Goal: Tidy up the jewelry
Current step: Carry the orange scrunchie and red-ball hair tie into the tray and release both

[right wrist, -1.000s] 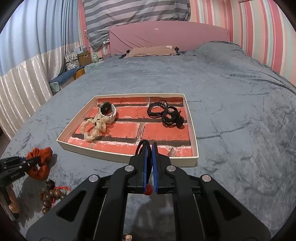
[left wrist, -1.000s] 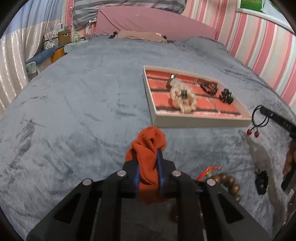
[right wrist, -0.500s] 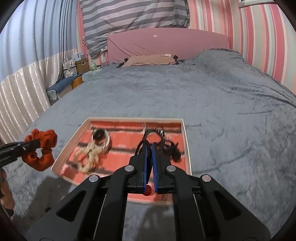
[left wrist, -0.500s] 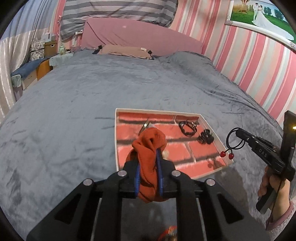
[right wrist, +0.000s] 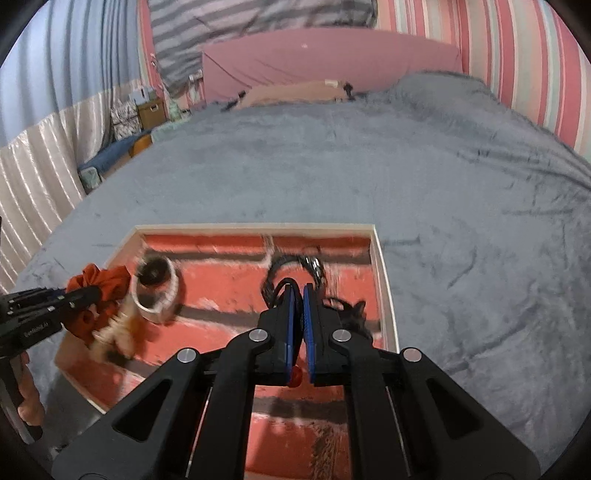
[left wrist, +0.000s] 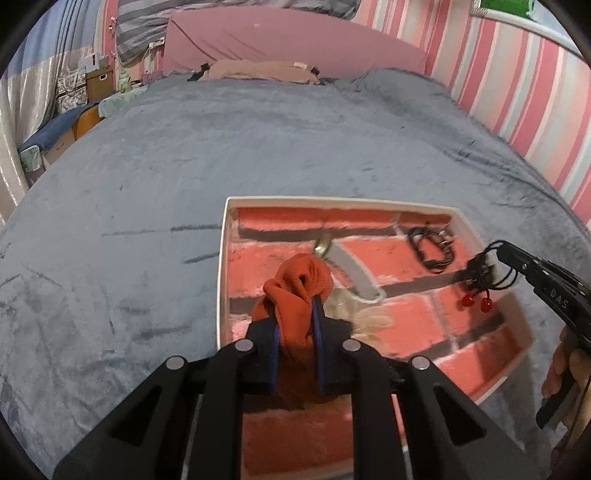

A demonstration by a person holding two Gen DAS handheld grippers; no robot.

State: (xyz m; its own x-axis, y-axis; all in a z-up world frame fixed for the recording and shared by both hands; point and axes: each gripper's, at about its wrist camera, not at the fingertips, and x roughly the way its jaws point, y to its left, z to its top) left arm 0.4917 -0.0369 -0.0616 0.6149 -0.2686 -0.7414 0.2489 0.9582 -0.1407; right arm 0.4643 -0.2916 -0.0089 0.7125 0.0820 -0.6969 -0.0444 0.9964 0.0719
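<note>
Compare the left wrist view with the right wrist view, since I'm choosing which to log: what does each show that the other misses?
Only the left wrist view shows the two red beads hanging together from the black hair tie below the right gripper, and a picture frame on the wall. Only the right wrist view shows the left gripper from the side, pinching the orange scrunchie. Both show the tray, the grey blanket and the white band.

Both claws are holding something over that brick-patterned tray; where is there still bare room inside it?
Bare patches: the brick-patterned tray's near strip and its middle. Crowded: the left side with the white bracelet and cream beaded string, and the far right corner with tangled black hair ties.
</note>
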